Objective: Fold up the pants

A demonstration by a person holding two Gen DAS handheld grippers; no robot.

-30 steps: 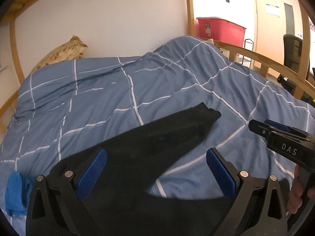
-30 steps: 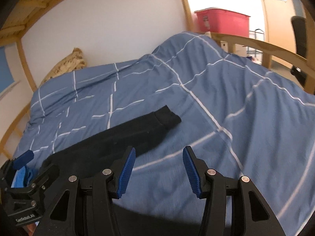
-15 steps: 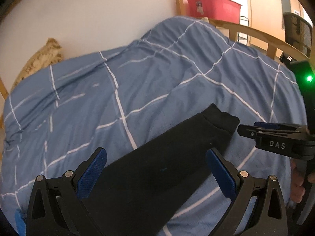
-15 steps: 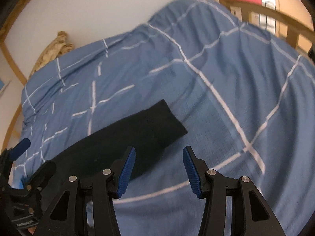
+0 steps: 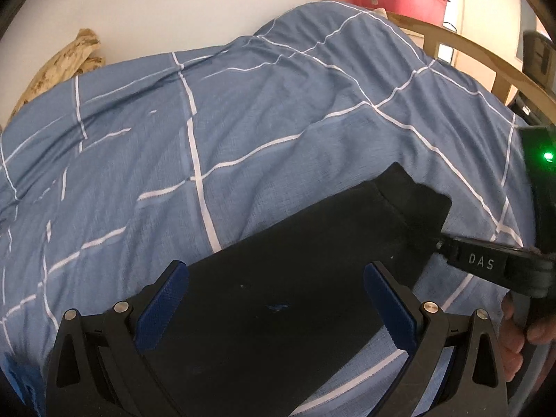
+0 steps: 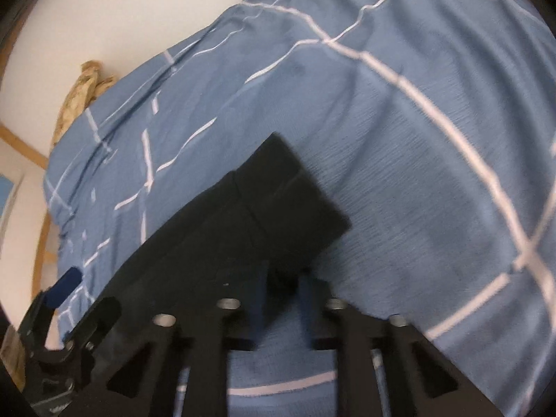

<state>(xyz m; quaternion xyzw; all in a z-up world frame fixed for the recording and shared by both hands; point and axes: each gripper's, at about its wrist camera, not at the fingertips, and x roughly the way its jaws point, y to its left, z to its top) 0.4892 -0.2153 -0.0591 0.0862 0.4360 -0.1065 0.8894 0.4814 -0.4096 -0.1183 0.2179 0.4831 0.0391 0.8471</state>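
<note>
— Fingers (image 5: 163,299) on the left gripper (image 5: 274,299) are spread wide over the black pants (image 5: 295,271). And the right?

— Right gripper (image 6: 283,278) is pinching the cuff end of the pants; its view is blurred, though.

— Where do the pants lie?

— Stretched across the blue checked duvet (image 5: 243,121) on the bed, cuff toward the wooden rail (image 5: 486,59).

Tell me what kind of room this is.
Most likely a bedroom: a blue quilt with white grid lines covers a bed with a curved wooden rail, a tan patterned pillow leans against the white wall, and black pants lie on the quilt.
</note>
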